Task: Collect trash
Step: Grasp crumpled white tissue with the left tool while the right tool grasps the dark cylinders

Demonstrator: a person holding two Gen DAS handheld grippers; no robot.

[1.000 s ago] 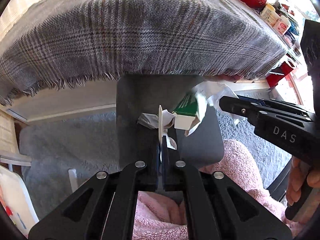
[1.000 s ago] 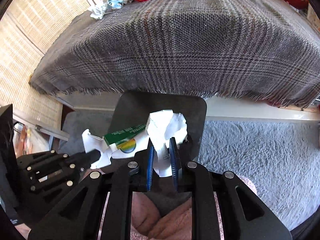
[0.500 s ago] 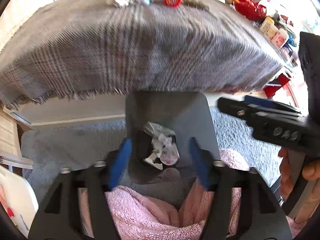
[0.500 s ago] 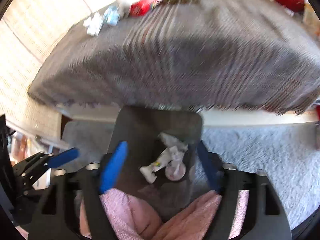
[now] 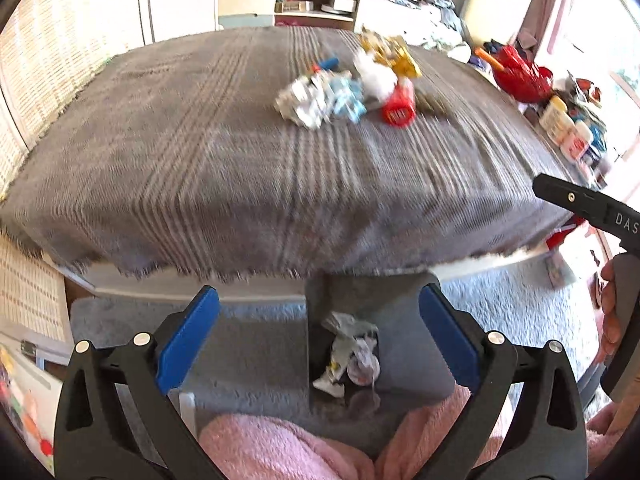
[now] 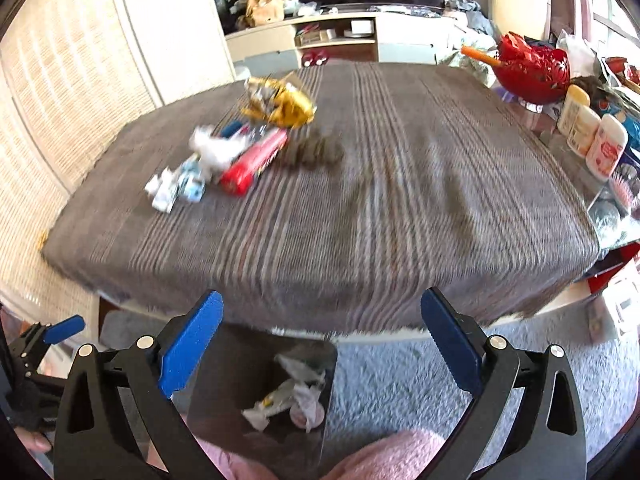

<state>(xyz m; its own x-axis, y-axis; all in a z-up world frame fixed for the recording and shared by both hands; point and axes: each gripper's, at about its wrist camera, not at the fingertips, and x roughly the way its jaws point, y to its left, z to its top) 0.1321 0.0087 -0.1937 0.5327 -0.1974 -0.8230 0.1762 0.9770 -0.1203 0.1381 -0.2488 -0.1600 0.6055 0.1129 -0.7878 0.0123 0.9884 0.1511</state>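
Left gripper (image 5: 319, 338) spread wide, empty, right gripper (image 6: 322, 342) likewise, jaws just opened, stuffed toy (image 6: 262, 6) only in right view

The left gripper (image 5: 320, 334) has just been opening; its blue pads (image 5: 188, 344) stand wide apart with nothing between them. Below it a dark bin (image 5: 404, 320) stands on grey carpet (image 5: 248, 344), just under the edge of a table draped in a grey plaid cloth (image 5: 240, 168). Crumpled trash (image 5: 348, 356) lies in the bin. On the cloth, a blurred pile of wrappers (image 5: 320, 98) lies beside a red tube (image 5: 398, 106). Pink fleece (image 5: 272, 452) fills the bottom edge. At the right, the right gripper's black finger (image 5: 580, 206) juts in, a hand (image 5: 612, 308) on its handle.
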